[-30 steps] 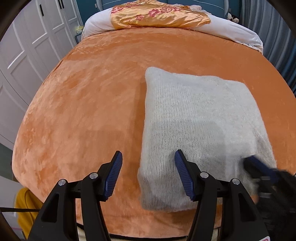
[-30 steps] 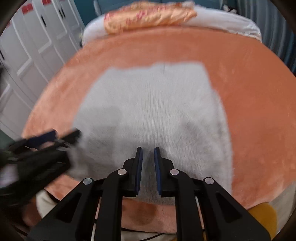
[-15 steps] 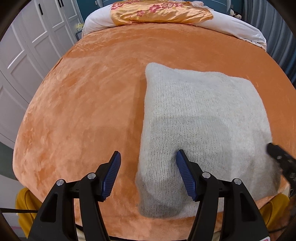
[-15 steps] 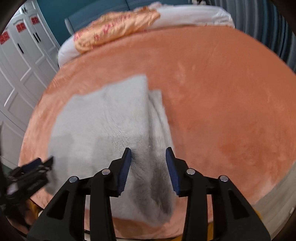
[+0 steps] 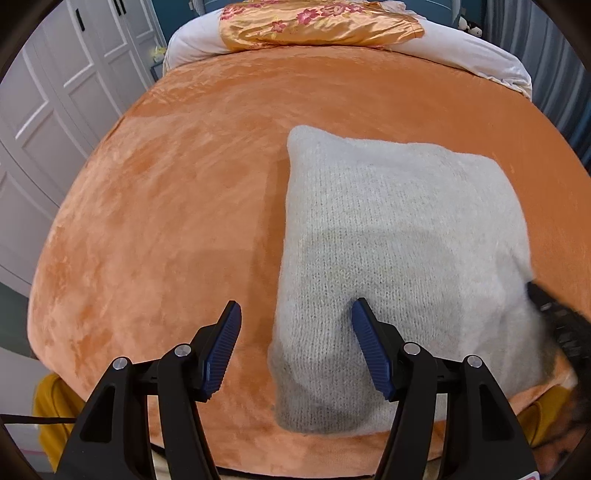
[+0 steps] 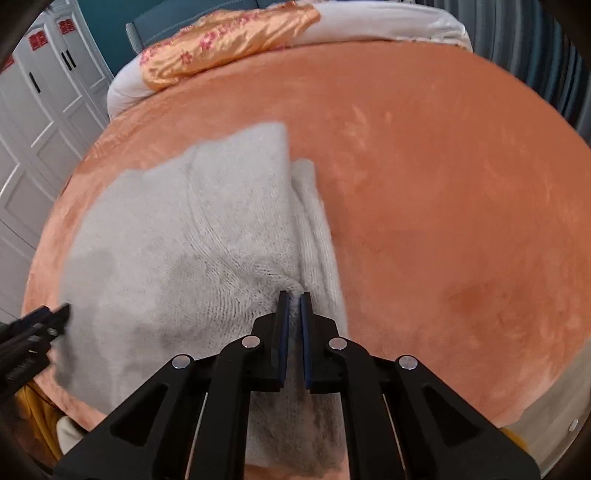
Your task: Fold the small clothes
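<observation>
one grey sweater [image 5: 399, 258] on one orange blanket [image 5: 177, 206]; right gripper [image 6: 293, 301] clenched on its edge, left gripper [image 5: 295, 321] spread wide, holding nothing.

Bed surface: plush orange velvet blanket [image 5: 177, 206], covers the whole mattress. At the head end: long white bolster pillow [image 5: 461, 48], with a shiny orange satin cloth printed with pink flowers [image 5: 317, 26] laid across it. Left side: white panelled wardrobe doors [image 5: 55, 85] with dark handles. Behind the bed: teal wall [image 6: 122, 14]. Right edge: grey-blue pleated curtain [image 5: 546, 62].
</observation>
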